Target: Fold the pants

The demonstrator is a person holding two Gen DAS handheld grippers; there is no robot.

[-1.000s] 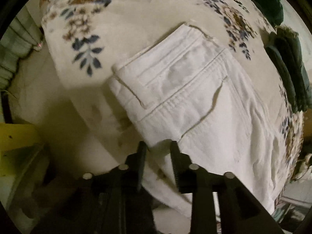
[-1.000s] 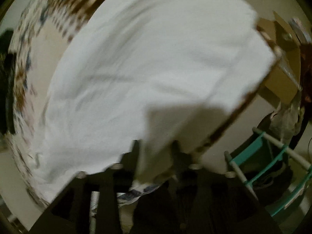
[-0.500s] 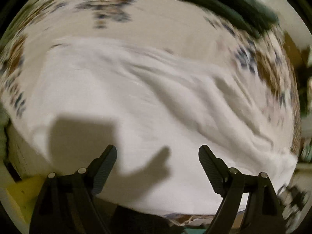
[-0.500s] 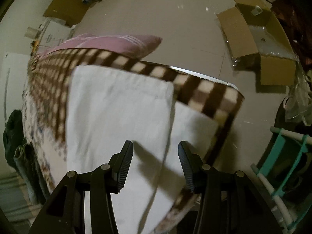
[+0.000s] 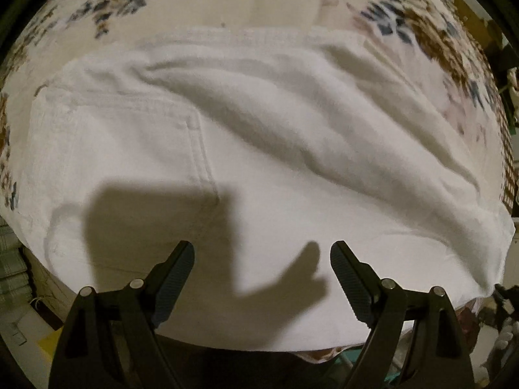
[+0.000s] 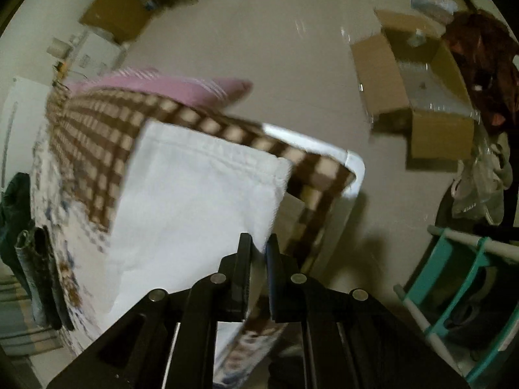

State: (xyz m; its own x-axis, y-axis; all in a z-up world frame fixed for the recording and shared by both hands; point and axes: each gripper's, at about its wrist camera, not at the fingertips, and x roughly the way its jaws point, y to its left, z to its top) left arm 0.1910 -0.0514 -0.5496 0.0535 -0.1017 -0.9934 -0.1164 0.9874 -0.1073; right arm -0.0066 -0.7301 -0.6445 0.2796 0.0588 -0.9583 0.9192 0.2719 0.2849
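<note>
Left view, pants: the white pants (image 5: 246,162) lie spread on the floral cover (image 5: 227,3) and fill most of this view, with a pocket seam on the left and long soft ridges across the right.
Left view, my claw: my left gripper (image 5: 262,259) is wide, nothing between the fingers (image 5: 176,264), and it hovers over the near edge of the cloth.
Right view, pants: a hemmed end of the pants (image 6: 194,201) lies over the brown checked blanket (image 6: 97,129), near the corner of the bed, and a pink pillow (image 6: 168,86) is behind.
Right view, my claw: my right gripper (image 6: 258,253) is narrow and pinches the near corner of the white cloth; the fingers are almost together with the fabric between them.
Handling: I judge the cloth to be thick cotton, soft but with some weight, not slippery and not fragile; it will sag and wrinkle if I lift it by one point only.
Where to hold: I think the hem, waistband and seams are best, because they are thicker and stiffer, with both claws on the same edge.
</note>
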